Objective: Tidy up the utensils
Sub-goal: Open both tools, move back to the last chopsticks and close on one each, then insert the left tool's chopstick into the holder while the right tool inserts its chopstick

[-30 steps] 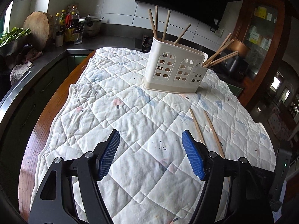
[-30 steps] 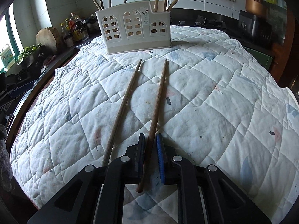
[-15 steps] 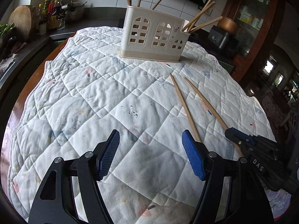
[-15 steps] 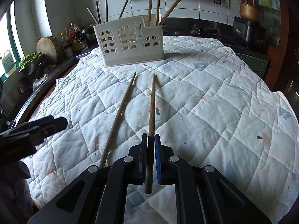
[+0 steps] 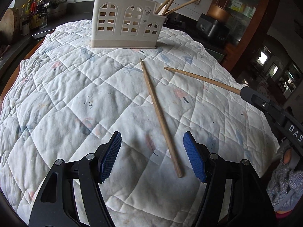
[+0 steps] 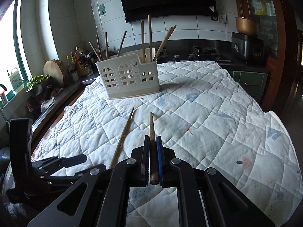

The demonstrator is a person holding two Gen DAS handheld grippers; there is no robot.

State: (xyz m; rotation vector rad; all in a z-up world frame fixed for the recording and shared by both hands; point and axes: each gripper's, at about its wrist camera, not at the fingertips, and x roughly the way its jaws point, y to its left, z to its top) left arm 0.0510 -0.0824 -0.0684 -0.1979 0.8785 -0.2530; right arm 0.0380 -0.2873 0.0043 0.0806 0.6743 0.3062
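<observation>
Gripping chopstick (image 6: 151, 132), right tongs (image 6: 152, 145); left tongs (image 5: 151, 151) wide, straddling loose chopstick (image 5: 159, 117) mid-quilt (image 5: 75, 94).

Quilted cloth (image 5: 66, 94), wooden chopping block (image 6: 55, 71), bottles (image 6: 77, 64) on counter.

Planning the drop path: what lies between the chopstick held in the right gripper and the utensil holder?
In the right wrist view, only bare quilted cloth lies between the held chopstick and the utensil holder; the loose chopstick lies off to its left.
</observation>
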